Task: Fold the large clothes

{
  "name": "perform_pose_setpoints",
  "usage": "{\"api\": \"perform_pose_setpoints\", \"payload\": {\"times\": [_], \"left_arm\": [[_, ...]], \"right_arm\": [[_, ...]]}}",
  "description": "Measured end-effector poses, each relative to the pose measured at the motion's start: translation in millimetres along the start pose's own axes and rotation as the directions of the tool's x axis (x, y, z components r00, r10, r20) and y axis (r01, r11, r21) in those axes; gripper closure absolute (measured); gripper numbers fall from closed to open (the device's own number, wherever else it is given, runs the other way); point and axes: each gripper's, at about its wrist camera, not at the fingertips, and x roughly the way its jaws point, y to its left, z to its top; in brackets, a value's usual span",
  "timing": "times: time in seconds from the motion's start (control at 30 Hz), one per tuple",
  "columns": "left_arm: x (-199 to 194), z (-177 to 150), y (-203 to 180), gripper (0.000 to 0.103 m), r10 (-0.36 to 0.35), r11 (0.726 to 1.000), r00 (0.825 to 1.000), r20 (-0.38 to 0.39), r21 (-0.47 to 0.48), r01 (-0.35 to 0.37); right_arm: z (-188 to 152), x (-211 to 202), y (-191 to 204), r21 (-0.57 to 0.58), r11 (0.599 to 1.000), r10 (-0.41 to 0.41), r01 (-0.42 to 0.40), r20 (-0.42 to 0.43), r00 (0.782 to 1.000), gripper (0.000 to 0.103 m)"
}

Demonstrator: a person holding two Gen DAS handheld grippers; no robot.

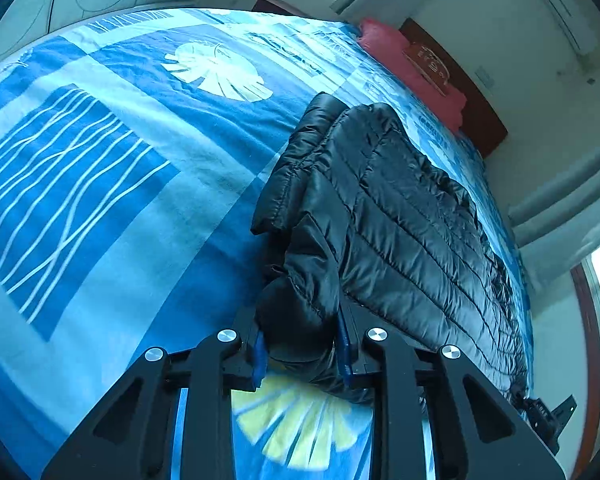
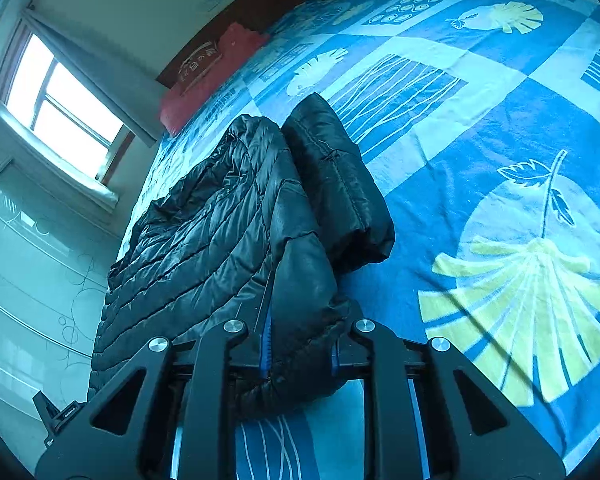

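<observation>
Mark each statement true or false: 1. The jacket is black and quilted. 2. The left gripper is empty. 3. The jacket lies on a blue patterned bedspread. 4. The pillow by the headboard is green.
1. True: the jacket is black and quilted.
2. False: the left gripper is shut on a fold of it.
3. True: it lies on the blue bedspread.
4. False: the pillow is red.

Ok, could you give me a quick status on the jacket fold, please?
Left tool and right tool both shut on black puffer jacket. Jacket on blue bedspread. Nothing in the way.
</observation>
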Motion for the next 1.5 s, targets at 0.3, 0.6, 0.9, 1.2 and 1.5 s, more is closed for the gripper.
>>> {"api": "perform_pose_setpoints", "payload": {"times": [0.3, 0.6, 0.9, 1.2, 1.5], "left_arm": [[-33, -26, 14, 0.076, 0.008, 0.999, 1.000, -0.022, 0.039, -0.007], [-36, -36, 28, 0.068, 0.020, 0.998, 0.999, -0.048, 0.062, -0.017], [-45, -34, 40, 0.028, 0.133, 0.987, 0.991, -0.007, 0.097, -0.132], [-52, -34, 52, 0.028, 0.096, 0.991, 0.993, -0.063, 0.099, -0.090], [-73, -24, 42, 0.025, 0.177, 0.961, 0.984, 0.002, 0.218, -0.173]], "right_arm": [[-31, -34, -12, -0.012, 1.000, -0.001, 0.001, -0.030, 1.000, 0.084], [-52, -45, -30, 0.018, 1.000, 0.006, -0.005, -0.055, 0.998, 0.077], [-53, -69, -49, 0.048, 0.997, -0.065, 0.065, -0.003, 0.998, 0.052], [-45, -88, -39, 0.007, 0.987, -0.161, 0.161, 0.053, 0.986, 0.050], [-51, -73, 30, -0.216, 0.962, -0.169, 0.169, 0.018, 0.985, 0.052]]}}
